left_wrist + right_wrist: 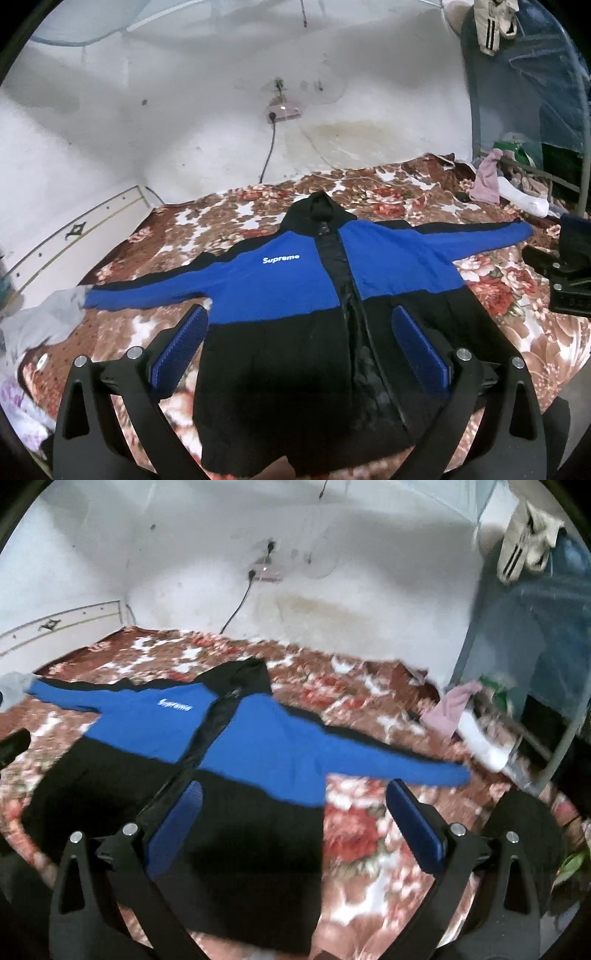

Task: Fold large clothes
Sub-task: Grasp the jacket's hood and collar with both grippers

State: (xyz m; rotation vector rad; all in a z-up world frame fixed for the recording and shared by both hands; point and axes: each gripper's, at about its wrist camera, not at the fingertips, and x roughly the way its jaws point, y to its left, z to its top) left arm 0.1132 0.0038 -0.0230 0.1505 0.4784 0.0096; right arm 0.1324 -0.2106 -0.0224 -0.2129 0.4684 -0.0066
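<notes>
In the left wrist view, the jacket [295,295] lies face up and spread flat across the middle of the bed [517,332], hood toward the wall-side edge, hem toward the near edge, both sleeves stretched straight out toward the side edges. The left gripper [303,347] hangs above the lower front of the jacket with its jaws wide apart and nothing between them. A grey cloth [48,317] sits at the cuff of one sleeve, near the bed's side edge; whether it touches the cuff is unclear. In the right wrist view, which is somewhat blurred, the right gripper [295,819] also stands fully open and empty, hovering over the jacket's hem side and the bare bedspread beside it, below the other sleeve [388,768]. The fold looks not yet begun. A good start would be to take each sleeve near its cuff, pinching one layer only, and draw it across the chest so it lands flat, keeping the body from dragging or bunching.
</notes>
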